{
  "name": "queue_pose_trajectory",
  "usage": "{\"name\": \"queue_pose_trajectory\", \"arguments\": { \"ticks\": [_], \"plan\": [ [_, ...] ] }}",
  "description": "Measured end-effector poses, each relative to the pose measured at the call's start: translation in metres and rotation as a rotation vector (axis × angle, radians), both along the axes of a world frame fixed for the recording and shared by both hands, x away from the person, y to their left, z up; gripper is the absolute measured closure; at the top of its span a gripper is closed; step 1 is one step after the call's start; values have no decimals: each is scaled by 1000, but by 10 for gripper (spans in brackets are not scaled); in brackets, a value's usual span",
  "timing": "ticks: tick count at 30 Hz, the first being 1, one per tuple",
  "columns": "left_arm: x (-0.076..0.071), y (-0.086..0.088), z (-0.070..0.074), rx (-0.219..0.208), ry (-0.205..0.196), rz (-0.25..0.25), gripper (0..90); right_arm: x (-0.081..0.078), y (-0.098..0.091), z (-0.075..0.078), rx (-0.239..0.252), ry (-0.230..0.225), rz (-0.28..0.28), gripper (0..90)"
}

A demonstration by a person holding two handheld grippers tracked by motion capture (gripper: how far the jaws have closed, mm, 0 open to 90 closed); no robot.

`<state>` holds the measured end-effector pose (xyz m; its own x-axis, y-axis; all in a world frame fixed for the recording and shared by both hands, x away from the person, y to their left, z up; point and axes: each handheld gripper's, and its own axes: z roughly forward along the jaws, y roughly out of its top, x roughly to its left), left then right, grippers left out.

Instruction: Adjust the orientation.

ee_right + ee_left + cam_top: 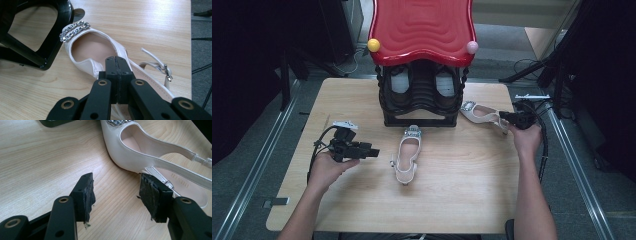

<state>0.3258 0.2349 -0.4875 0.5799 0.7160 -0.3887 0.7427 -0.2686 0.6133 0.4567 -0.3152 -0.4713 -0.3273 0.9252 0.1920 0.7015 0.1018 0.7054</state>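
While the right gripper (117, 75) hangs pinched shut over the far shoe (482, 114) at the black rack's (419, 95) right foot, the near shoe (408, 155) lies in front of the rack, toe toward it, just off the left gripper's (116, 195) wide, empty jaws.
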Motion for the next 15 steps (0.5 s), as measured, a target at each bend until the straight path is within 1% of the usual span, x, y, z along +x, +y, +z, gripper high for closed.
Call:
{"name": "queue_pose_trajectory", "arguments": {
  "ticks": [2, 3, 7, 12, 15],
  "plan": [
    [0, 0, 0, 1, 1, 1, 456, -1, 2, 0, 9, 5, 6, 900],
    [0, 0, 0, 0, 1, 0, 456, -1, 3, -1, 4, 5, 11, 900],
    [0, 0, 0, 0, 0, -2, 455, -4, 7, 0, 8, 13, 13, 900],
    [1, 1, 1, -4, -2, -1, 455, -7, 11, 0, 18, 13, 35, 900],
    [1, 1, 1, -9, -1, 1, 455, -9, 16, 0, 16, 15, 43, 900]
  ]
}}
